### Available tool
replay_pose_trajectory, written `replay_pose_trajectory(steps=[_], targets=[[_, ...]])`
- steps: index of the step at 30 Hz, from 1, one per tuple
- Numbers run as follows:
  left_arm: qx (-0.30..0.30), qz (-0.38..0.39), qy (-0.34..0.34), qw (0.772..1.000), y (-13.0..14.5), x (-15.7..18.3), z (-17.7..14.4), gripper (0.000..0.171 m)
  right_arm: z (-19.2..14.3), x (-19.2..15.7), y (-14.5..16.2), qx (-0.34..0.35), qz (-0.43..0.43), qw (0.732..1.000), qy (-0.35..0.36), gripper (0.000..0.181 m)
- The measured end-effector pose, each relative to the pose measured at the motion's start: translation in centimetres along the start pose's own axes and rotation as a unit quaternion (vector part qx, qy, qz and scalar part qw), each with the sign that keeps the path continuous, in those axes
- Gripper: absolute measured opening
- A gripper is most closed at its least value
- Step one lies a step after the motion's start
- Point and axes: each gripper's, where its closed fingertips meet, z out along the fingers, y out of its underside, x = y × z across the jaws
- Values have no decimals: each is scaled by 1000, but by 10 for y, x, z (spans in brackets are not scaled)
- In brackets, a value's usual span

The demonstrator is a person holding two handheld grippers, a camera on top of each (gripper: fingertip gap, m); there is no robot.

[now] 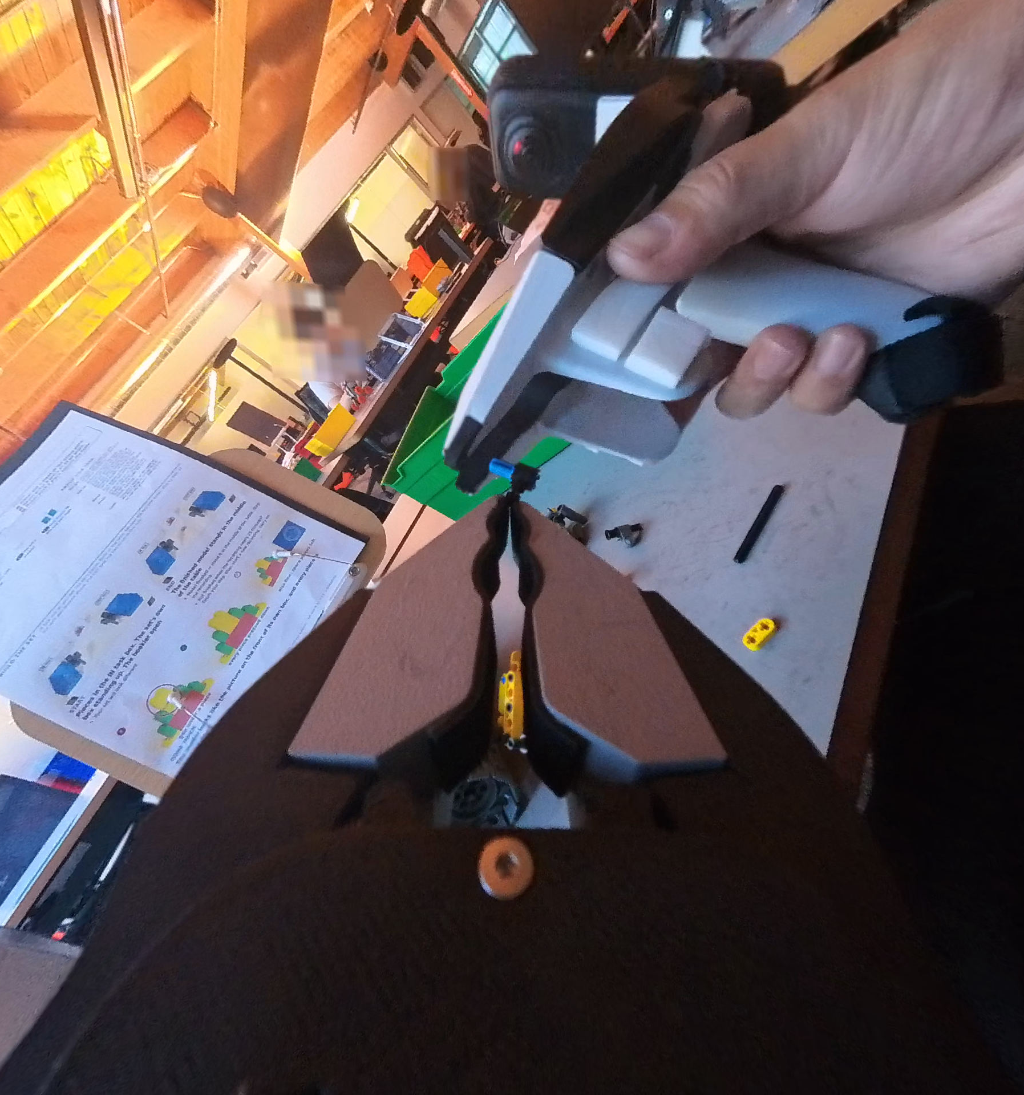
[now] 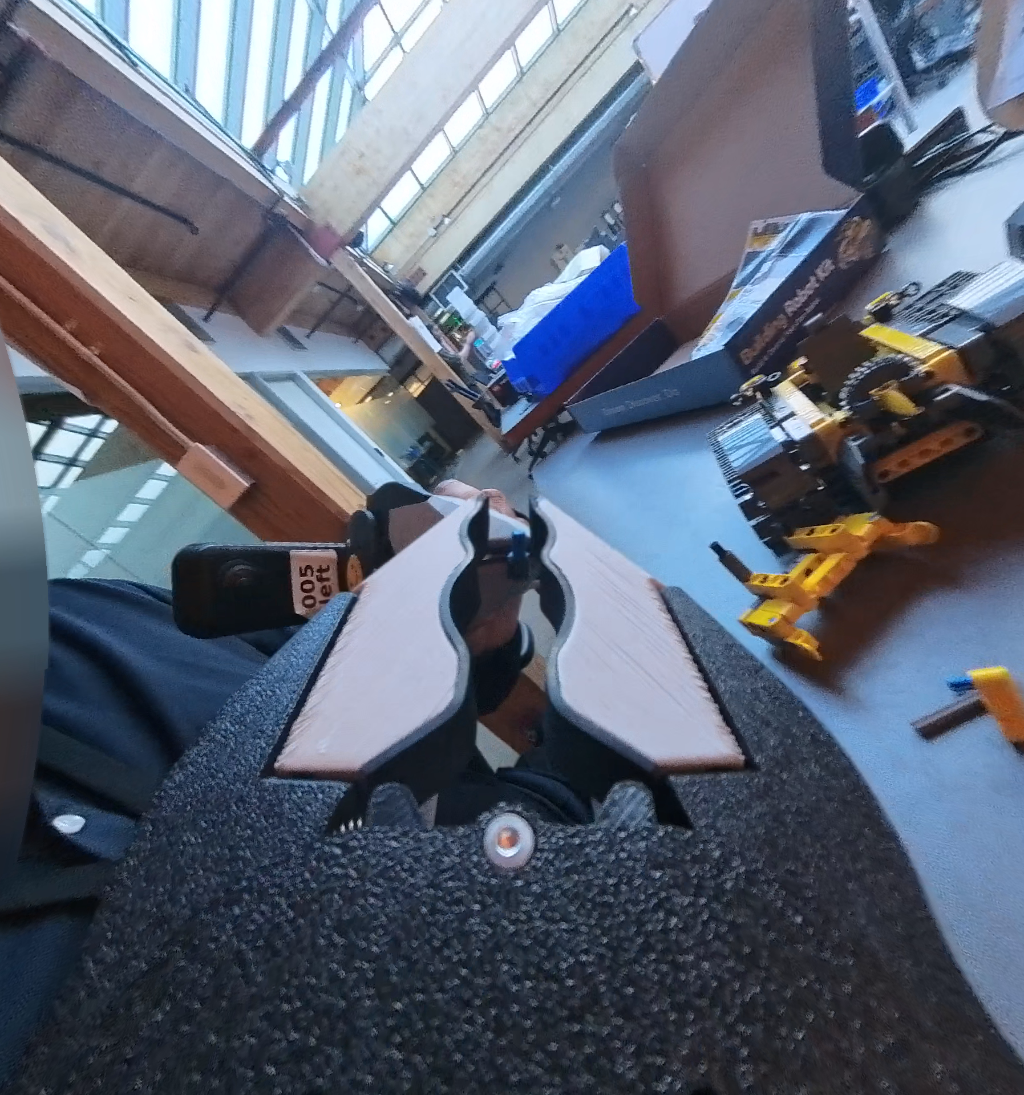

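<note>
My left gripper (image 1: 512, 500) is shut at its tips on a small black connector piece (image 1: 525, 475), held above the table. A blue pin (image 1: 500, 467) sticks out of that piece. My right gripper (image 1: 468, 474), held by a hand (image 1: 883, 178), pinches the pin's other end. In the right wrist view, my right gripper (image 2: 509, 509) has its jaws a little apart, with the blue pin (image 2: 518, 542) between the tips. The left gripper's black body (image 2: 248, 586) reaches in from the left. A yellow beam (image 1: 509, 693) shows through the gap between the left fingers.
On the white table (image 1: 794, 474) lie a black axle (image 1: 758, 524), a small yellow beam (image 1: 759, 634) and dark small parts (image 1: 622, 533). Green bins (image 1: 426, 468) and a printed sheet (image 1: 142, 592) stand behind. A yellow-black brick vehicle (image 2: 853, 415), yellow arm (image 2: 823, 569), loose pieces (image 2: 1001, 711) and a box (image 2: 794, 296) are at right.
</note>
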Motion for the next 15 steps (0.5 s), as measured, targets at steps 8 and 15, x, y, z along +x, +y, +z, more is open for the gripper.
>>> replay_pose_trajectory(steps=[8,15], targets=[[-33,-37,0,999,11,0,5,0,0,13,3,23,17,999,14,0],[-38,-37,-4,999,13,-1,5,0,-4,15,6,12,-1,999,32,10]])
